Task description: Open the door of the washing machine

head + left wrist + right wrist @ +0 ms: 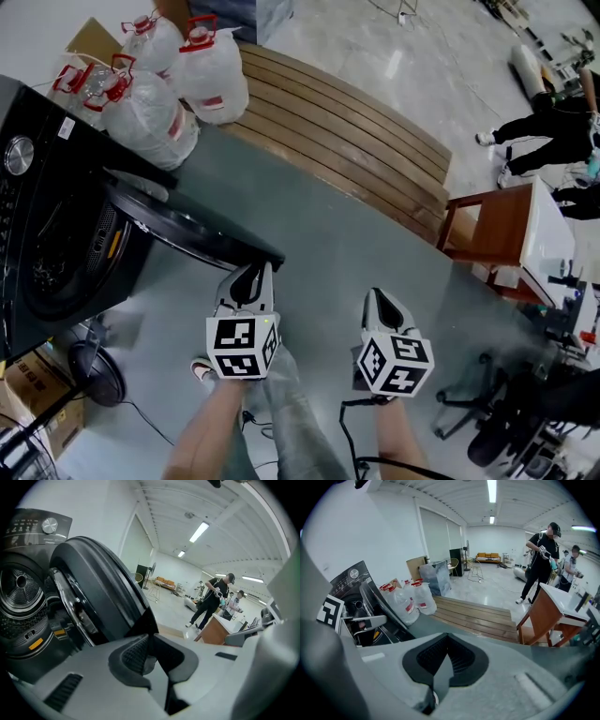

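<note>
Only left gripper view shows left tool (150, 637) pinching door (101, 590) edge.

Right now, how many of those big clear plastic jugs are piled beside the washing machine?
4, heaped between the washing machine and the wooden platform: back jug, right jug, front jug, left jug. Others may be hidden behind them.

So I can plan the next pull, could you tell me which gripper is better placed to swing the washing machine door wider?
Left. The left gripper has its jaws pinching the free edge of the half-open door. The right gripper hangs apart over the floor, jaws together on nothing.
</note>
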The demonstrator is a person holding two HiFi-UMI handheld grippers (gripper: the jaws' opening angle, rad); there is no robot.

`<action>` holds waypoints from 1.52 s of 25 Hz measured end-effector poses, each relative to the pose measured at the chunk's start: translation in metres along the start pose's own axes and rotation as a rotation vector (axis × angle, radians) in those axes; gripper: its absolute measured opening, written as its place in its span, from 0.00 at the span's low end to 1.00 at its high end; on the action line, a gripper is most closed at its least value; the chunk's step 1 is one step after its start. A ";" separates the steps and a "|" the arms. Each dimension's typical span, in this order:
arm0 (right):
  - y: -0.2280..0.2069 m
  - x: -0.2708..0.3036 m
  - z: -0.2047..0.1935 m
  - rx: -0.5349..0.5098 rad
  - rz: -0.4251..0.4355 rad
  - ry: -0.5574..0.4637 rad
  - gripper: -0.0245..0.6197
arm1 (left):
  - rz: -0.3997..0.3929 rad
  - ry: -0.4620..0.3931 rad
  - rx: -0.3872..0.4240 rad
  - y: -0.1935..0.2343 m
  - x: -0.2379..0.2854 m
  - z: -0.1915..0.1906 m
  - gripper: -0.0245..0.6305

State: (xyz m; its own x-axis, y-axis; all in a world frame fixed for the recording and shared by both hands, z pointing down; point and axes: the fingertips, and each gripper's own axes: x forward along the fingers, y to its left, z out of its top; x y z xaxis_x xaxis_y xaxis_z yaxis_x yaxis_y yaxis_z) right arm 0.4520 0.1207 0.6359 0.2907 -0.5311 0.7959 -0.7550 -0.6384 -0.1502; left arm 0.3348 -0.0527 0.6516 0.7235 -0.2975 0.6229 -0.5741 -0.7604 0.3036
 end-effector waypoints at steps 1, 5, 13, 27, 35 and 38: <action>0.002 0.001 0.000 -0.001 0.002 0.000 0.05 | -0.008 -0.005 -0.006 0.000 0.001 0.000 0.09; 0.009 0.003 0.001 -0.009 0.015 -0.010 0.05 | -0.049 -0.024 0.004 -0.006 0.001 0.000 0.09; 0.053 0.005 -0.002 -0.037 0.075 0.005 0.05 | -0.093 0.011 0.040 -0.017 -0.049 -0.009 0.14; 0.236 -0.078 0.066 -0.296 0.318 -0.088 0.05 | 0.235 -0.172 -0.081 0.106 -0.274 0.067 0.14; 0.344 -0.157 0.093 -0.424 0.442 -0.195 0.05 | 0.472 -0.357 -0.154 0.165 -0.437 0.091 0.10; 0.376 -0.181 0.099 -0.448 0.477 -0.225 0.05 | 0.545 -0.419 -0.202 0.189 -0.484 0.096 0.09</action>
State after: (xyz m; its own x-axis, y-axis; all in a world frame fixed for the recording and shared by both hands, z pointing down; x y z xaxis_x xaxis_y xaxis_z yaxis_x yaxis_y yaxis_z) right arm 0.1736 -0.0782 0.3770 -0.0545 -0.8303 0.5546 -0.9866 -0.0407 -0.1579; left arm -0.0869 -0.1077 0.3381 0.3771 -0.8320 0.4069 -0.9260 -0.3313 0.1808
